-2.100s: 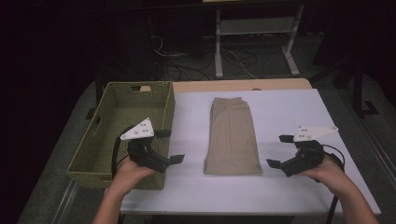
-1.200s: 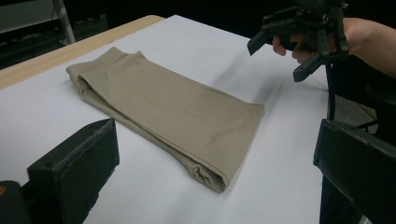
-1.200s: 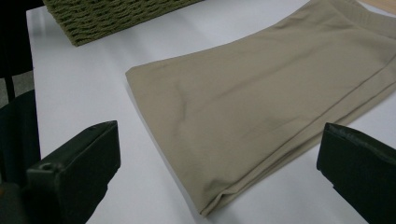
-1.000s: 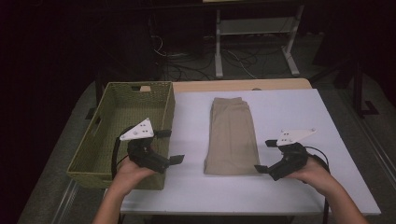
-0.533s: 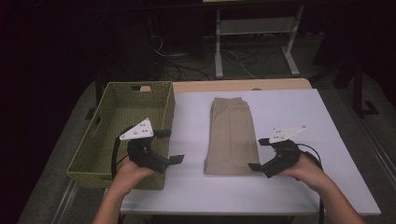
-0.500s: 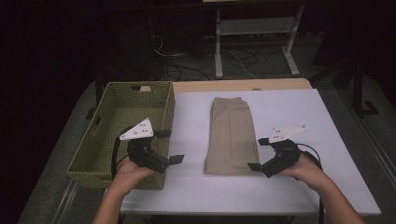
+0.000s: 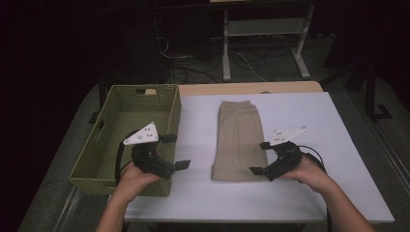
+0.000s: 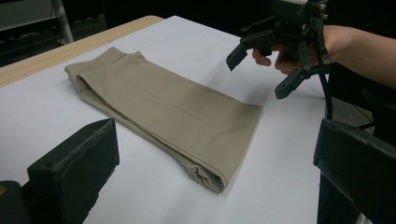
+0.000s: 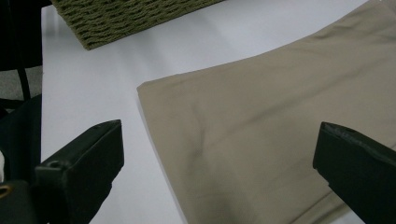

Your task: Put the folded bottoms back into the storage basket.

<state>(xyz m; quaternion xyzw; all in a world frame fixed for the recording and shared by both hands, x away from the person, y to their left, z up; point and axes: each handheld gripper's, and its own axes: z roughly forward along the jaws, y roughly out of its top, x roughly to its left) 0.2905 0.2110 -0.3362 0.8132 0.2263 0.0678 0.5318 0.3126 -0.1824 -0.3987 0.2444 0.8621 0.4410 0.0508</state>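
Note:
Folded tan trousers [image 7: 238, 140] lie lengthwise in the middle of the white table [image 7: 333, 125]. My right gripper [image 7: 261, 157] is open at the trousers' near right corner, jaws wide apart just above the cloth [image 9: 261, 140]. Open and empty too, my left gripper [image 7: 175, 152] hovers by the near right corner of the green woven basket [image 7: 116, 140], left of the trousers. The left gripper view looks across the trousers [image 8: 163, 109] to the right gripper [image 8: 261, 70] beyond them.
The basket [image 9: 121, 18] stands at the table's left side with its inside bare. A wooden strip [image 7: 246, 88] runs along the table's far edge. Behind it are a metal frame [image 7: 263, 43] and cables on the dark floor.
My right gripper has moved left from the bare table toward the trousers' near right corner. The left gripper has stayed put by the basket.

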